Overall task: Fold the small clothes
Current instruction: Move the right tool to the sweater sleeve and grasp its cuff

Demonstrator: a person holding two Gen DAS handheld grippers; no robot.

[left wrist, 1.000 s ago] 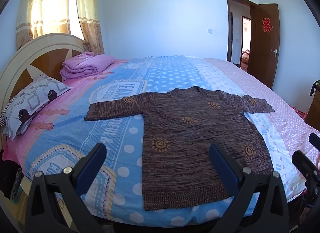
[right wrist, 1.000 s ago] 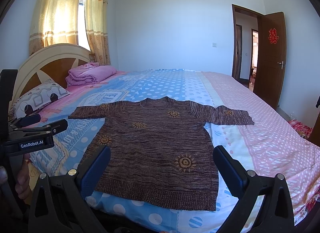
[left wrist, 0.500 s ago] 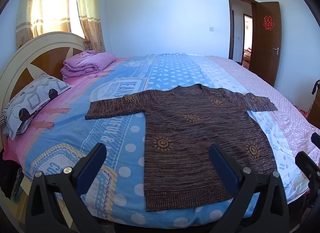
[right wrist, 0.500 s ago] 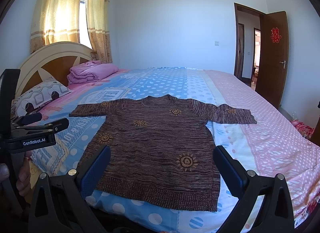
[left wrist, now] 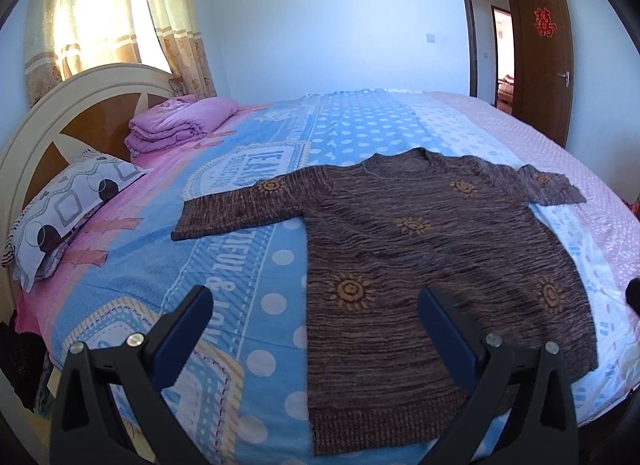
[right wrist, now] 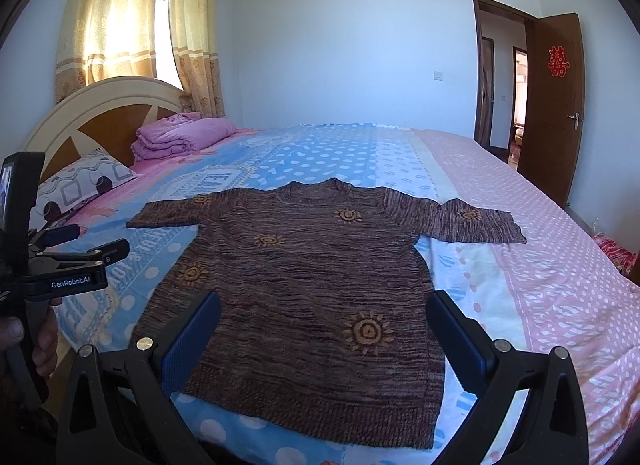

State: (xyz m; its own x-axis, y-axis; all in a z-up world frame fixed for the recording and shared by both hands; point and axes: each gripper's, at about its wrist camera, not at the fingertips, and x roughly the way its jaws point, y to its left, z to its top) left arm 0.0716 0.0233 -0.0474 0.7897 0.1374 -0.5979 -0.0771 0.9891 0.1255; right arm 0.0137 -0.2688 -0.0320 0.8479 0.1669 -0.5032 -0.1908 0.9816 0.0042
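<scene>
In the left view, my left claw (left wrist: 314,315) is wide apart and holds nothing; the sweater (left wrist: 424,249) lies flat on the bed (left wrist: 256,281), just ahead and to its right. In the right view, my right claw (right wrist: 324,321) is wide apart too, above the sweater's (right wrist: 312,265) bottom edge. It looks soft and floppy, so I would pinch a sleeve. No boxes here.

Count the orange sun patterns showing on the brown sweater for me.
6 on the sweater: one on each sleeve, one right of the neckline, one mid-chest, and two lower down, left and right. The underside is hidden.
</scene>
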